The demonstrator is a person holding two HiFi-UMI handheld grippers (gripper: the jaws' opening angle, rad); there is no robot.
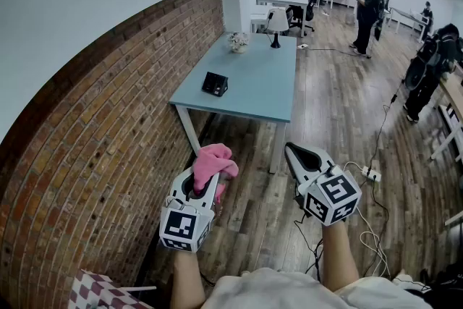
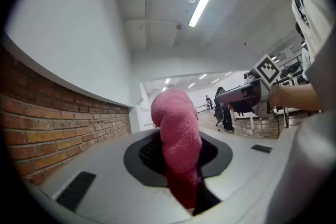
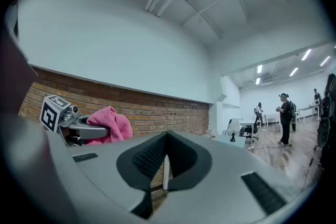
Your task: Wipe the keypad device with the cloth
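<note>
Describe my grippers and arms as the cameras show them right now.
Both the left gripper and right gripper are pale grey, tapering shells with black ribbed lining inside the fingers. Each carries a white cube printed with black square markers at its rear. Forearms are unsleeved; a pale top shows below.

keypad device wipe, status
Left gripper shut on pink cloth. Right gripper shut, empty. Keypad device on blue table ahead, untouched. Only floor between.
</note>
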